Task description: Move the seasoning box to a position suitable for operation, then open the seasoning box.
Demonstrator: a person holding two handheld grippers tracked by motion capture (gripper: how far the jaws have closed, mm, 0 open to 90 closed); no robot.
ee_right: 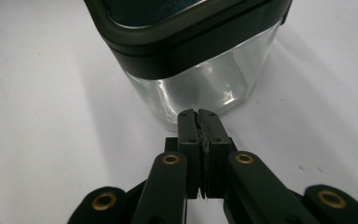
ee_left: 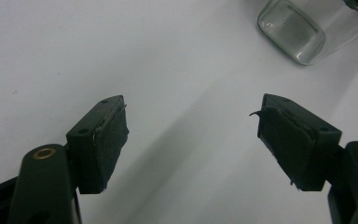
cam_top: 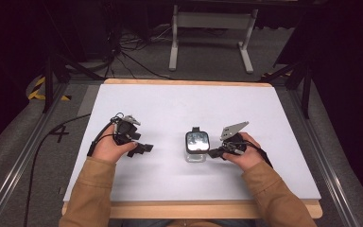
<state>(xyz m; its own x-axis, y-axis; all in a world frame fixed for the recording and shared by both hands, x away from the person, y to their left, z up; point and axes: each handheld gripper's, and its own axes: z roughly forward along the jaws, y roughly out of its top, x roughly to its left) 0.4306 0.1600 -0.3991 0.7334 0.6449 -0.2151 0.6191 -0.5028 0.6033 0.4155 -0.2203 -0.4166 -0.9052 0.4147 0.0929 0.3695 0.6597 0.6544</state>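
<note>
R gripper (cam_top: pixel 213 152) clenched w/ nothing in it, tips right at glass jar (cam_top: pixel 197 147); L gripper (cam_top: pixel 144 148) spread wide, well apart from jar.

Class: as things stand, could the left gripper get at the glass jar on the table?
Probably yes: the left gripper is open, with bare table between it and the glass jar.
</note>
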